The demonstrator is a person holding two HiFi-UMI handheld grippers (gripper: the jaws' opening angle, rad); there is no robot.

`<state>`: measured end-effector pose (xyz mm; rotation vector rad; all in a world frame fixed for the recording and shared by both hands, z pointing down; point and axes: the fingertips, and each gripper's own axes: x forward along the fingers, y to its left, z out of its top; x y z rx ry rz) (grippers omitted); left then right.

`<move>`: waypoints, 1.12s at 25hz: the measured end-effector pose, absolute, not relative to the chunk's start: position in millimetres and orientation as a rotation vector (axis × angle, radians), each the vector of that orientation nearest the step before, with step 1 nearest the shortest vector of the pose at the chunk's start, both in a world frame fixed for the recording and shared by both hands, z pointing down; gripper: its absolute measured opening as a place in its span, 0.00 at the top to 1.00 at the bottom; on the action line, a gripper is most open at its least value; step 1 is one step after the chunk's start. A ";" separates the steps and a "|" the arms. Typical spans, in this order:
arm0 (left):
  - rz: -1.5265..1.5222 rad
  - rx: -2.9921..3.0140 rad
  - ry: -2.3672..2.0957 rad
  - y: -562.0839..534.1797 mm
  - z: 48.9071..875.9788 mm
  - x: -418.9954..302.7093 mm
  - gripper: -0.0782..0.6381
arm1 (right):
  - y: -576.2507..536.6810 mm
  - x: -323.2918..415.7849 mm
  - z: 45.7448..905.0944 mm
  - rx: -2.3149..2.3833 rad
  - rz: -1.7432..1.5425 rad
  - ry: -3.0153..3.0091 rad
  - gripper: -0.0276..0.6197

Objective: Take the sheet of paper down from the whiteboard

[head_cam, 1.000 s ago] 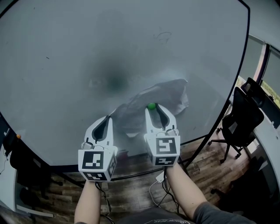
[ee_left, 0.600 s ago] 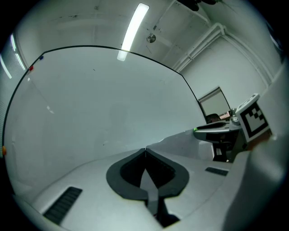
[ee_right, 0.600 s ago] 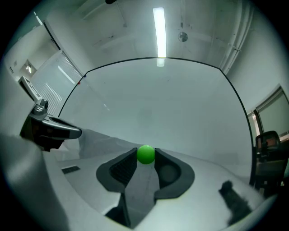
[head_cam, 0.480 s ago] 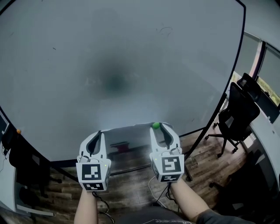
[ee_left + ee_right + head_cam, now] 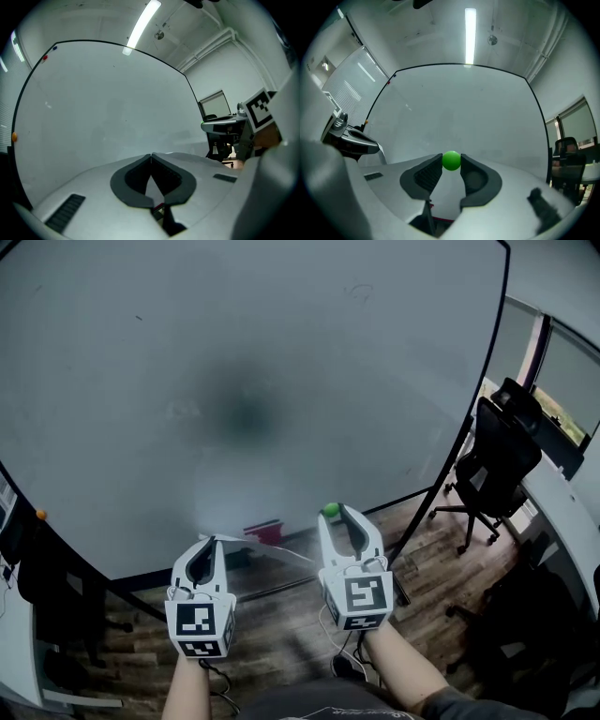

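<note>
Pale sheet of paper (image 5: 272,551), seen nearly edge-on, is pinched in the clenched tips of the left gripper (image 5: 208,540) and reaches toward the right gripper (image 5: 336,511), which grasps a green ball (image 5: 330,510). The whiteboard (image 5: 244,381) stands beyond both.

dark wood-plank floor (image 5: 427,554), black office chair (image 5: 492,465) by window (image 5: 567,381), ceiling strip light (image 5: 469,35)

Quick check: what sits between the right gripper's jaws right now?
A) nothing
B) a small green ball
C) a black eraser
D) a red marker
B: the right gripper view shows the green ball pinched between the pads of the right gripper.
</note>
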<state>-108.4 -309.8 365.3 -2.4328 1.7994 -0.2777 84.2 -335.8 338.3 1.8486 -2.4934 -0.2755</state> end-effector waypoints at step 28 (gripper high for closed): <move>-0.383 -2.720 1.561 -272.9 421.1 -109.9 0.87 | -252.5 87.0 400.2 2.009 -0.105 -2.224 0.76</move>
